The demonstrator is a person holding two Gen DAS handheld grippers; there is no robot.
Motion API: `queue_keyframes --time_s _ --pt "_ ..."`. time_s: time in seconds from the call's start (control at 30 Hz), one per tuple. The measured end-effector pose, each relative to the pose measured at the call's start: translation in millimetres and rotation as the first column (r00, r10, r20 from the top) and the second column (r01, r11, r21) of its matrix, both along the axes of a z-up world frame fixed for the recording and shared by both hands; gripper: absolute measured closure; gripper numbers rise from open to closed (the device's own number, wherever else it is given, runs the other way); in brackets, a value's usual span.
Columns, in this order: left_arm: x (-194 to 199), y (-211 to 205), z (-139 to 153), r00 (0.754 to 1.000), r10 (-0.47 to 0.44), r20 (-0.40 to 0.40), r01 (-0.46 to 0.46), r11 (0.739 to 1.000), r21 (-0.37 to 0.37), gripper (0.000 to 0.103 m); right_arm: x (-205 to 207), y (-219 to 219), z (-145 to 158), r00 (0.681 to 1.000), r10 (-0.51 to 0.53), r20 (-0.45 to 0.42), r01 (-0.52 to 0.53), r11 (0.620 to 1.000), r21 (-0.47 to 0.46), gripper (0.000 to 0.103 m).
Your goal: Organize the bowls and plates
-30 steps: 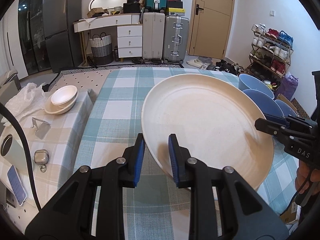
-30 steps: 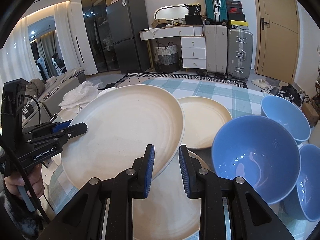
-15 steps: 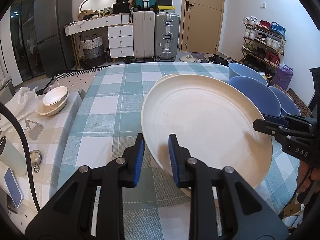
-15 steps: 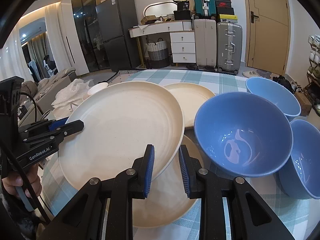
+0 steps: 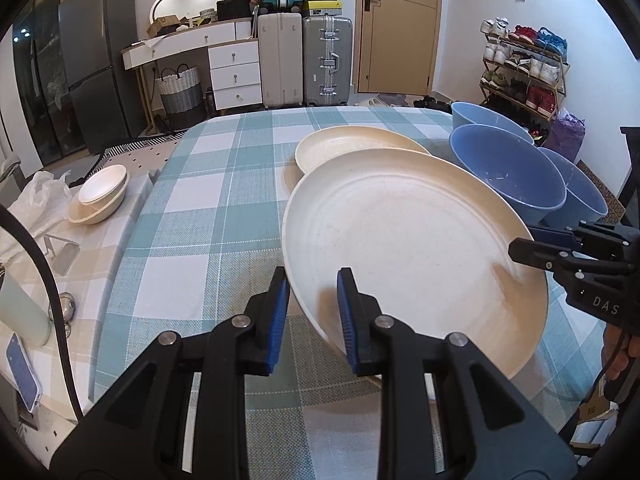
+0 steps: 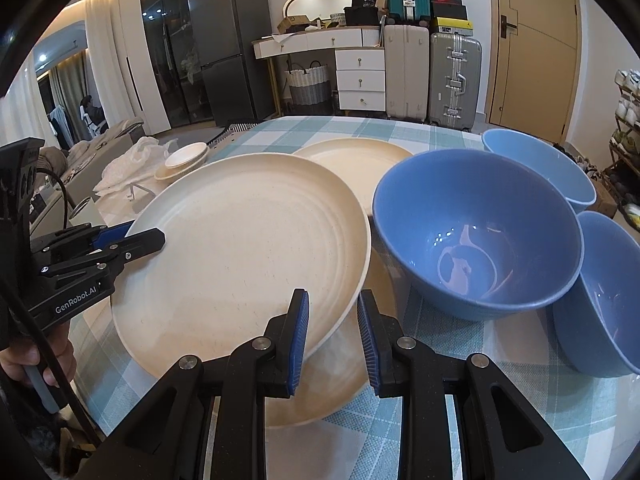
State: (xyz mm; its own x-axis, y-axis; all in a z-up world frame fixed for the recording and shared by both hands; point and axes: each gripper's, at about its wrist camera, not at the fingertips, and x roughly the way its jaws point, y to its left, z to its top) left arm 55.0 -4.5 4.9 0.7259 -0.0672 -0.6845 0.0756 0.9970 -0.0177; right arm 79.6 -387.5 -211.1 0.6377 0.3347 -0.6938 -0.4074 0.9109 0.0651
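A large cream plate [image 5: 412, 240] [image 6: 248, 248] is held at its rim from both sides, tilted, just above another cream plate [image 6: 332, 392] on the table. My left gripper [image 5: 312, 300] is shut on its near rim; it also shows in the right wrist view [image 6: 148, 238]. My right gripper [image 6: 332, 320] is shut on the opposite rim; it also shows in the left wrist view [image 5: 520, 244]. A smaller cream plate [image 5: 352, 148] [image 6: 360, 164] lies behind. Three blue bowls [image 6: 476, 232] [image 6: 536, 164] [image 6: 600, 292] stand to the right.
The table has a teal checked cloth [image 5: 224, 184]. A side table at left holds stacked cream bowls [image 5: 102, 196], a white bag [image 5: 36, 200], a phone [image 5: 22, 368] and a cup. Suitcases, a dresser, a fridge and a shoe rack stand behind.
The held plate has come down and flattened toward the plate under it. Both grippers keep their hold. The smaller plate behind has come into the left wrist view.
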Motion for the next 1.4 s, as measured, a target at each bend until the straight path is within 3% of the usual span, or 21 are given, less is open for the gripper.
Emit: queue_keyframes --time_s 0.87,1.4 --pt "20 -23 -49 0.997 -0.044 -0.067 0.048 0.997 0.057 0.082 -1 -9 -25 0.999 -0.050 -0.008 0.049 0.994 -0.102 0.077" --pt "17 -28 -52 0.995 -0.058 -0.076 0.065 0.994 0.087 0.075 3 -5 -34 0.998 -0.053 -0.023 0.050 0.992 -0.113 0.077"
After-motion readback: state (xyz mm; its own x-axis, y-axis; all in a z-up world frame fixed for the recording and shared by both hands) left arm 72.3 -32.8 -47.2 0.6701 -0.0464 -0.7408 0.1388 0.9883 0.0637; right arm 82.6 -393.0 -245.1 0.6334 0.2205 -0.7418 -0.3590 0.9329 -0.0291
